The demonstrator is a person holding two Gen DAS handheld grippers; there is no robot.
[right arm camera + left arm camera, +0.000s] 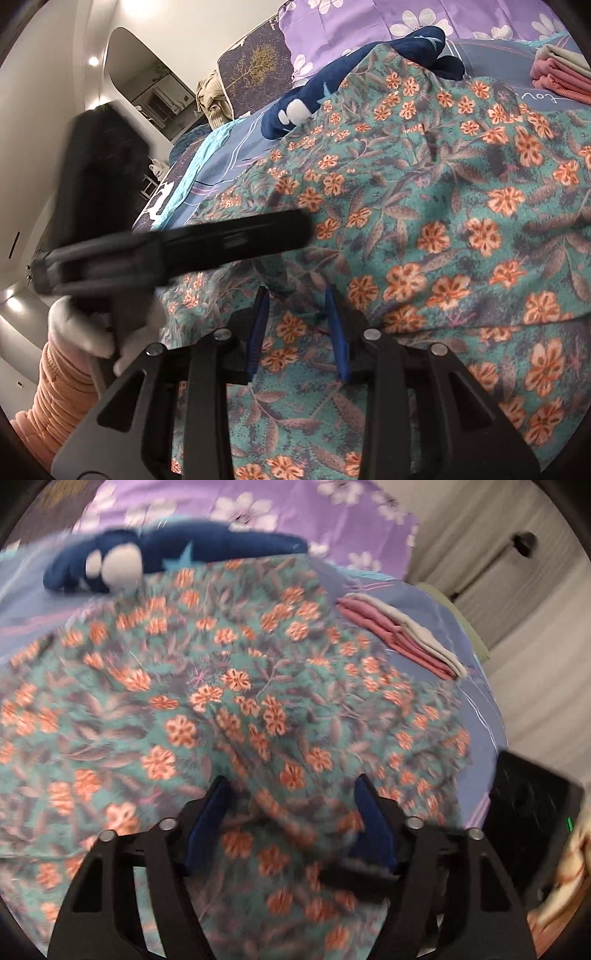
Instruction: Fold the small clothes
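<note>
If pulled over from here, likely to fold crooked: garment spread across most of the bed, rumpled, with a ridge running near to far. Could also drag sideways and bunch, being gripped at the near edge only, if at all. Might sweep into the navy cloth touching its far edge, or ride onto the pink stack just beside its far right side. Could clash too: left tool reaching across in front of right tool, near enough to knock fingers.

Around: purple pillow far behind, out of the way; beige bundle far left, well apart. Left tool half spread astride the ridge, blurred, so cannot tell whether pinching it. Right tool spread a little, pads apart over flat garment at the near edge, pinching nothing. Gloved hand at near left, carrying the left tool.
</note>
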